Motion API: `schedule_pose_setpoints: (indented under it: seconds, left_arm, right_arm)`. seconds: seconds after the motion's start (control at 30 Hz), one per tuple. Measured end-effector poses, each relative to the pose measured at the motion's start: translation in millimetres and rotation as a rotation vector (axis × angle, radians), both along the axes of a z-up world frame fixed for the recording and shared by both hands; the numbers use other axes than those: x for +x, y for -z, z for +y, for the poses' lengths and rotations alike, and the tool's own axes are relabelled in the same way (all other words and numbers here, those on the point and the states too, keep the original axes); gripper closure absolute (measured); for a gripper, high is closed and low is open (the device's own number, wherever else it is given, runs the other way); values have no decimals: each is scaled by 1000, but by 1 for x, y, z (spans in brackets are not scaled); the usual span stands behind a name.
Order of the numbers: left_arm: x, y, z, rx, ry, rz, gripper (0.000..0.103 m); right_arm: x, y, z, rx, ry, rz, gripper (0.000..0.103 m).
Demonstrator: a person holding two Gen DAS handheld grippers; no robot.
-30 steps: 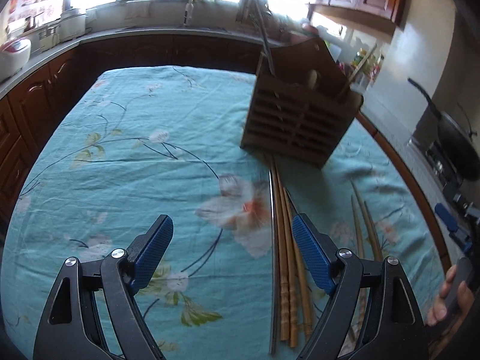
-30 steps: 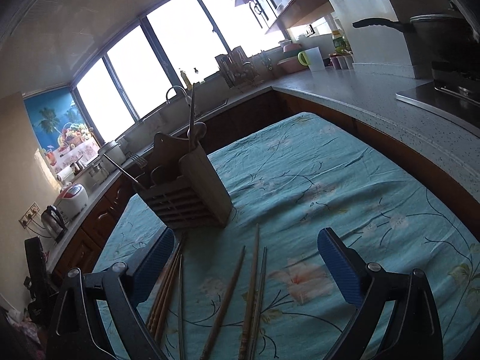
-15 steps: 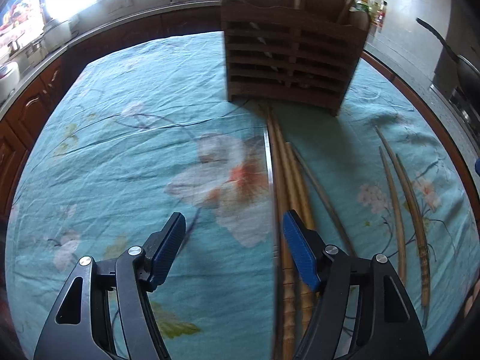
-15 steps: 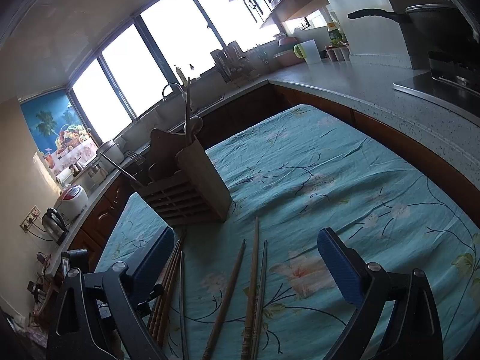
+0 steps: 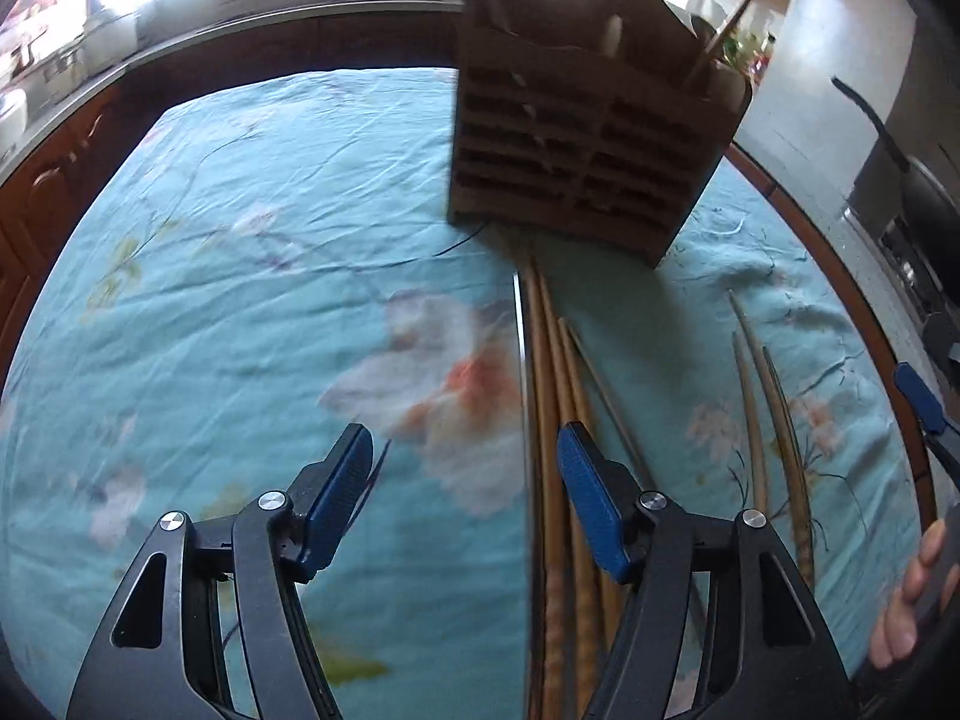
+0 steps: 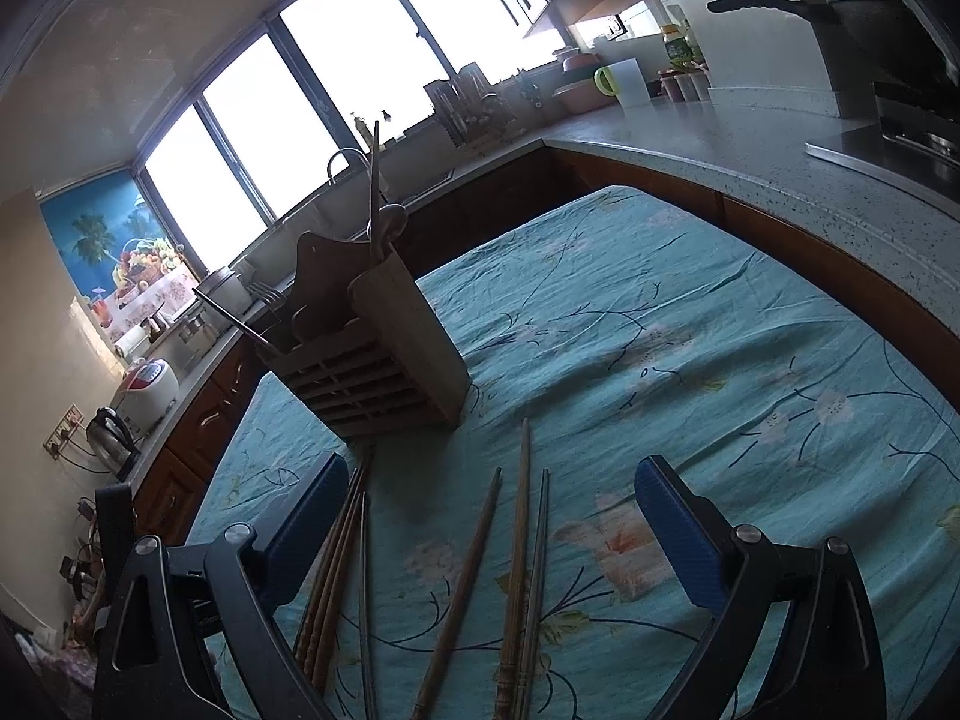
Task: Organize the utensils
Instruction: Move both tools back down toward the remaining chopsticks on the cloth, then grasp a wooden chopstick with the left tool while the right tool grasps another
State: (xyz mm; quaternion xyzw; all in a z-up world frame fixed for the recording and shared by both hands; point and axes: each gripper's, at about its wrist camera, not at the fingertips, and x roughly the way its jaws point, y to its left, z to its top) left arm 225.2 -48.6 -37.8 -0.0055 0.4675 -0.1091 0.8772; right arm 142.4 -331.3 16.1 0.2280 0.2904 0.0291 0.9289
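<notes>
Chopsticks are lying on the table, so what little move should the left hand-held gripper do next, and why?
Probably slide a little to the right and lower. The left hand-held gripper is open and holds nothing, and the bundle of chopsticks lies under its right finger, not between the two. Centring first would let it close on them for the wooden holder.

The cloth (image 5: 240,276) is showing as creased, matt turquoise cotton-like fabric with a flower print. The holder (image 5: 588,150) is looking like dull slatted wood. At 6 o'clock the chopsticks (image 5: 555,420) are appearing wooden, one (image 5: 519,360) gleaming like metal. The pads (image 6: 675,531) are showing ribbed blue, on glossy black plastic arms.
</notes>
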Motion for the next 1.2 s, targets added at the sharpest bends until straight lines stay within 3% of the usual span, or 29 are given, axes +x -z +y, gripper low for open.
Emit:
schedule_pose_setpoints:
  seconds: [0.2, 0.5, 0.67, 0.77, 0.9, 1.0, 1.13, 1.2]
  left_arm:
    - [18, 12, -29, 139, 46, -12, 43]
    - [-18, 12, 10, 84, -45, 14, 45]
    - [-25, 0, 35, -39, -69, 20, 45]
    - [-10, -7, 44, -25, -89, -3, 45]
    - [20, -10, 35, 16, -66, -11, 45]
    - [38, 6, 25, 70, -37, 31, 48]
    - [40, 11, 28, 140, -50, 5, 49]
    - [38, 11, 37, 117, -51, 12, 49]
  right_arm:
    - [4, 1, -4, 12, 10, 10, 5]
    - [7, 6, -12, 18, 9, 26, 5]
    - [16, 15, -4, 2, -42, 57, 7]
    - [25, 18, 4, -34, -72, 74, 14]
    - [42, 26, 12, -77, -102, 134, 42]
    - [46, 28, 13, -82, -97, 148, 45]
    - [47, 28, 15, -89, -101, 145, 45]
    - [47, 27, 14, -90, -99, 147, 45]
